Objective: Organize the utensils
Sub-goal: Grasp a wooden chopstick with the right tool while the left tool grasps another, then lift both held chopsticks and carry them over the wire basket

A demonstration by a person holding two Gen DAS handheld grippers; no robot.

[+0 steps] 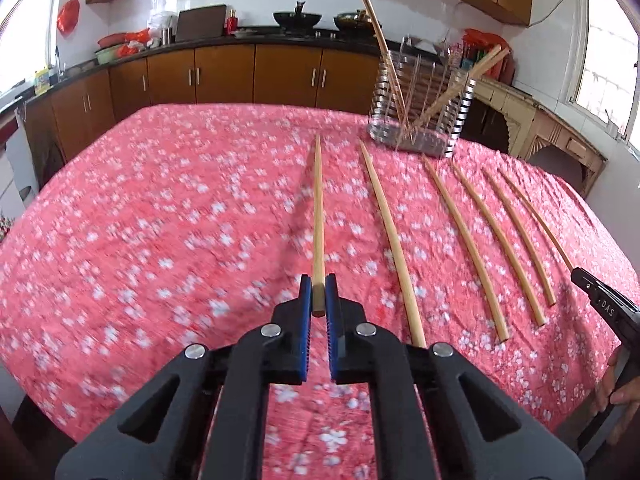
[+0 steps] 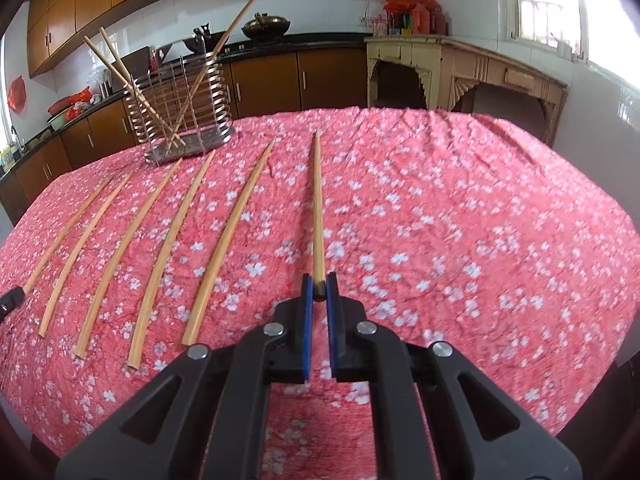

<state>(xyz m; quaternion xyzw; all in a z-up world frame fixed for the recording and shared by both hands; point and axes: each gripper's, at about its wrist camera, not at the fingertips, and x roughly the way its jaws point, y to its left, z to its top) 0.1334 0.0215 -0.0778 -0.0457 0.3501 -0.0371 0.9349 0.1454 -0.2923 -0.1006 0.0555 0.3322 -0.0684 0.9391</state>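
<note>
1. Kitchen setting: brown cabinets point(image 1: 224, 76) run along the back wall, and a table under a pink floral cloth point(image 1: 160, 220) fills both views.
2. I have the left gripper point(image 1: 319, 296) pressed together on the butt end of one chopstick point(image 1: 318, 208); the stick points straight ahead, toward the top centre of the left wrist frame.
3. I have the right gripper point(image 2: 319, 294) likewise pinching the butt end of a second chopstick point(image 2: 317, 200), which runs toward the top centre of the right wrist frame.
4. The wire utensil holder point(image 2: 182, 108) stands on the cloth in the upper left of the right wrist frame. Three chopsticks point(image 2: 120, 66) lean inside it.
5. Four loose chopsticks point(image 2: 160, 248) lie side by side on the cloth in the left half of the right wrist frame, apart from one another, tips toward the holder.
6. Judged progress: roughly a third is done. Three sticks are stowed, two are in my grip and not yet delivered, and four remain on the cloth.
</note>
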